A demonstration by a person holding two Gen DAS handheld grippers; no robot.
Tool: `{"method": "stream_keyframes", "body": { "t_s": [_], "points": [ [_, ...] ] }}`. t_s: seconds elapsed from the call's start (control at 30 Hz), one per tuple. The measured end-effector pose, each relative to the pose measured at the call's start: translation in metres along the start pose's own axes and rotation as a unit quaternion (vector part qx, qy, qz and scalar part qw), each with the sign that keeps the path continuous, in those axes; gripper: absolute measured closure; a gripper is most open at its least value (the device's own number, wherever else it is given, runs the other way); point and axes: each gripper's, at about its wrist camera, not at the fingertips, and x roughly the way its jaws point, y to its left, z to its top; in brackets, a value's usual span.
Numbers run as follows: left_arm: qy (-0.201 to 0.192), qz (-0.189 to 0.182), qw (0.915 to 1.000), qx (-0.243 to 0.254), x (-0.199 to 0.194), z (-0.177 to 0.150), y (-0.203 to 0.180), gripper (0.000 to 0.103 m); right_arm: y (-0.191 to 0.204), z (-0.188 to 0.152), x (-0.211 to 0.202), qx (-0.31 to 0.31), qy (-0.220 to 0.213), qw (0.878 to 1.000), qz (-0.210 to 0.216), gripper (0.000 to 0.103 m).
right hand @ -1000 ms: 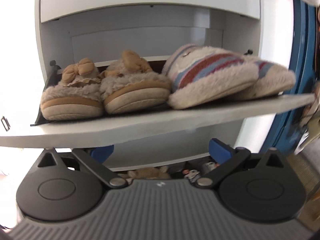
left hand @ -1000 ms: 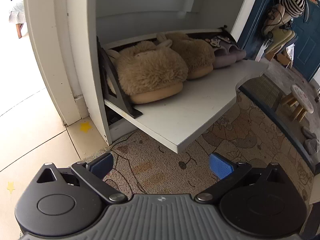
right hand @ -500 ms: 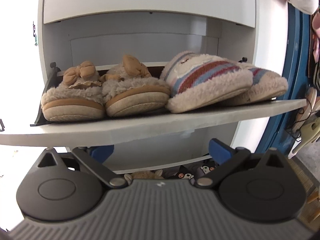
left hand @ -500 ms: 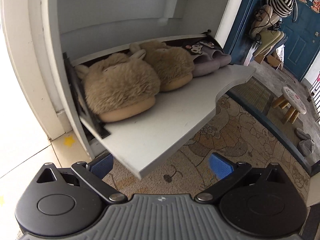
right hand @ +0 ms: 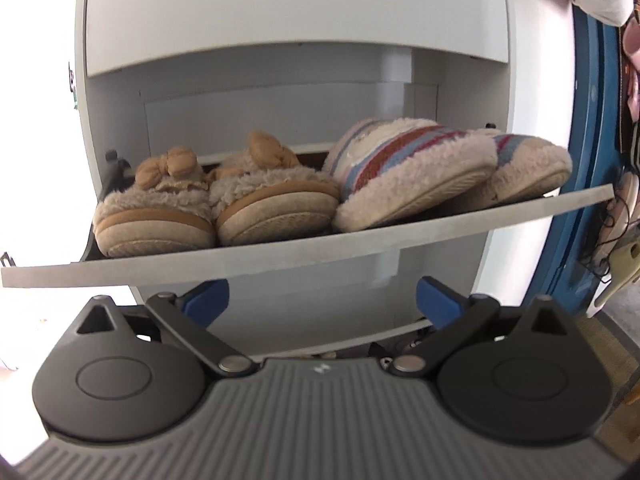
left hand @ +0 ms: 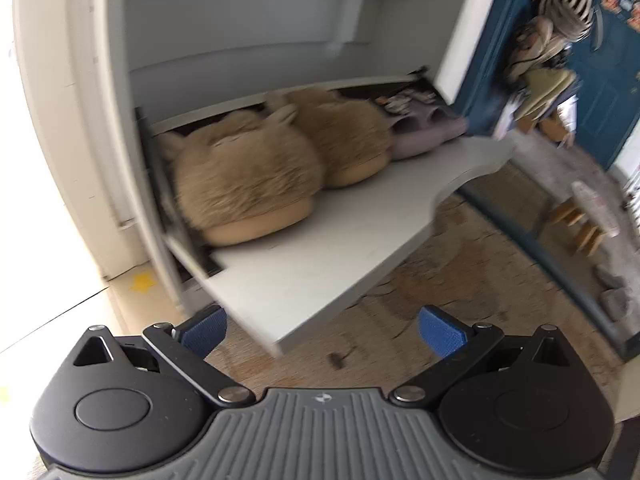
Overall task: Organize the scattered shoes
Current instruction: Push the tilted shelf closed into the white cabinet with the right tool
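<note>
A: Left wrist view, nearest first. What does the left gripper (left hand: 322, 330) show?

B: Its blue pads (left hand: 442, 330) stand wide apart and hold nothing. The corner of a white tilt-out shelf (left hand: 320, 268) reaches down between them from 12 o'clock. Under it lies a patterned mat (left hand: 460, 276).

A: And on that shelf?

B: Toward 11 o'clock, a furry tan slipper (left hand: 244, 184) rests sole down. Touching it at its 2 o'clock side is the second furry tan slipper (left hand: 344, 140). Further along, at 1 o'clock, lie the mauve slides (left hand: 424, 128), just beside the tan pair. The frame is motion-blurred, so finer detail cannot be read.

A: Beyond the cabinet?

B: At 2 o'clock, a blue door (left hand: 600, 60) with hanging items; at 3 o'clock, a small stool (left hand: 588, 216).

A: Right wrist view, same order.

B: The right gripper (right hand: 322, 304) is likewise spread wide and empty, its fingers below the front edge of an upper tilt-out shelf (right hand: 304, 252). On this shelf, from 10 o'clock to 2 o'clock: two bow slippers (right hand: 160, 208) side by side, touching, then the striped fleece slippers (right hand: 412, 172), the nearer one overlapping the farther. The striped pair leans against the bow pair's right member. Behind all stands the white cabinet (right hand: 280, 12); its lower compartment shows at 6 o'clock, contents largely hidden by the gripper body.
</note>
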Motion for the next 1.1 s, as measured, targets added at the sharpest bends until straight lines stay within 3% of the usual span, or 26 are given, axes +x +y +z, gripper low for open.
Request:
{"method": "stream_keyframes", "body": {
  "t_s": [0.37,0.6,0.93,1.1],
  "points": [
    [0.024,-0.011,0.9994,-0.022,0.022,-0.007,0.006,0.0,0.01,0.008,-0.007,-0.004,-0.031,0.999,-0.011,0.0],
    [0.008,-0.005,0.9998,-0.017,0.032,-0.001,0.004,0.0,0.009,0.014,-0.007,0.019,-0.062,0.998,-0.004,0.0],
    [0.007,-0.008,0.997,-0.077,0.039,0.014,0.014,0.0,0.006,0.019,-0.008,0.027,-0.084,0.996,0.003,0.0],
    [0.01,-0.01,0.9966,-0.081,0.039,0.014,0.014,0.001,0.005,0.021,-0.009,0.039,-0.1,0.994,0.008,0.0]
  ]
}}
